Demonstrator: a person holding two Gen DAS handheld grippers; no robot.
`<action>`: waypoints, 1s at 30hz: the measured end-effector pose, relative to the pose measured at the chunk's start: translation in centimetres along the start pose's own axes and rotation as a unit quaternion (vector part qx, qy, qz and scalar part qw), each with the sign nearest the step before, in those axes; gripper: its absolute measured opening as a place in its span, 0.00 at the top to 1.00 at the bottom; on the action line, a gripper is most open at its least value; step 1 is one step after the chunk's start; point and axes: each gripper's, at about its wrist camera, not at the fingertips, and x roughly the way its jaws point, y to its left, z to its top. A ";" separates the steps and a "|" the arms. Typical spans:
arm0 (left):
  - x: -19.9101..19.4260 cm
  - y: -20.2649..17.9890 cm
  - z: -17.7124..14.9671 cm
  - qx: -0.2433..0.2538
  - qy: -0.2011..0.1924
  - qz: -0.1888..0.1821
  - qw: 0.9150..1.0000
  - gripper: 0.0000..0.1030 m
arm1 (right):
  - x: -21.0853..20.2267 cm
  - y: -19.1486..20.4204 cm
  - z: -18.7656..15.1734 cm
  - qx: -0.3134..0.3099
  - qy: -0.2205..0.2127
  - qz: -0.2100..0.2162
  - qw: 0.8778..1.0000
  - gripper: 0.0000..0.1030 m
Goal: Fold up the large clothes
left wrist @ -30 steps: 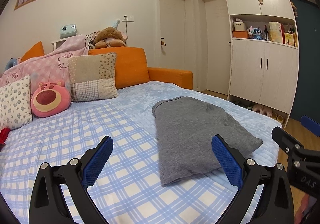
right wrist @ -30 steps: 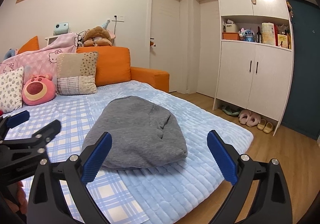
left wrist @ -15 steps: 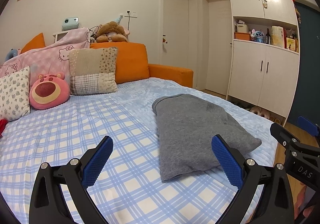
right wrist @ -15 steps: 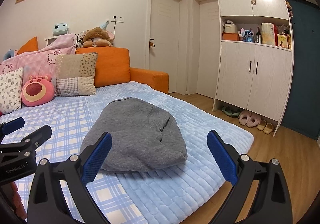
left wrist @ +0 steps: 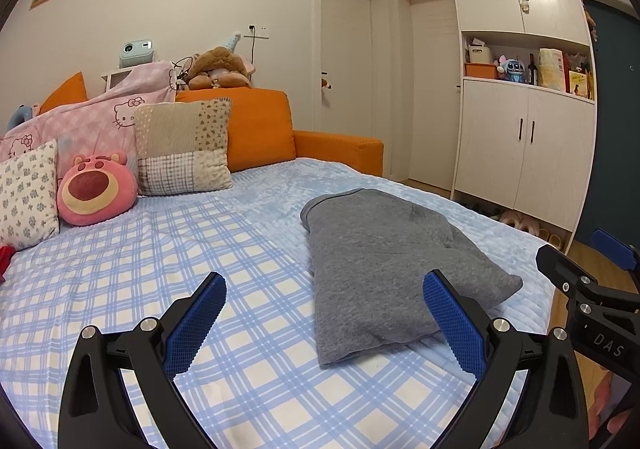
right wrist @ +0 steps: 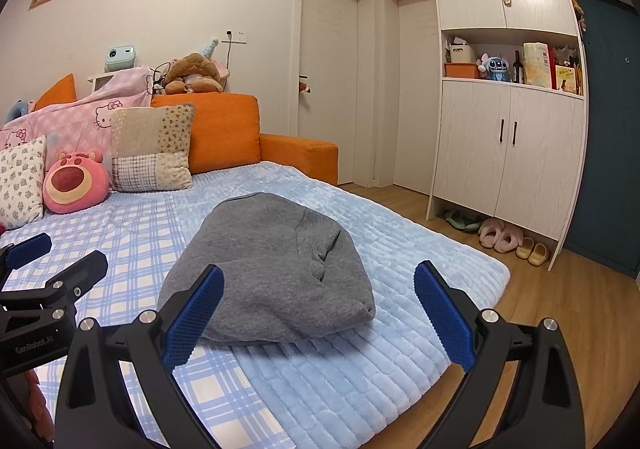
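Grey garment (left wrist: 384, 261), folded, lies on bed (left wrist: 160, 261); left gripper (left wrist: 322, 285) and right gripper (right wrist: 318, 281) hover spread wide, empty, pillows (left wrist: 182, 147) beyond.

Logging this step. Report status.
Left gripper open, empty. Right gripper open, empty. Grey garment lies folded on the bed, untouched. Nothing in the way.
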 end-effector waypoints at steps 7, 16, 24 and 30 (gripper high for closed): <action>0.1 -0.2 0.3 0.003 -0.004 0.005 1.000 0.03 | 0.1 0.2 0.1 -0.003 -0.005 0.011 1.000 0.08; -0.1 -0.6 0.3 0.009 -0.013 0.012 1.000 0.03 | -0.2 0.8 0.1 -0.010 -0.012 0.013 1.000 0.08; -0.3 -0.8 0.3 0.015 -0.019 0.013 1.000 0.03 | -0.1 0.7 0.1 -0.005 -0.009 0.017 1.000 0.08; -0.6 -1.1 0.5 0.020 -0.022 0.009 1.000 0.03 | -0.3 0.8 0.1 -0.006 -0.010 0.015 1.000 0.08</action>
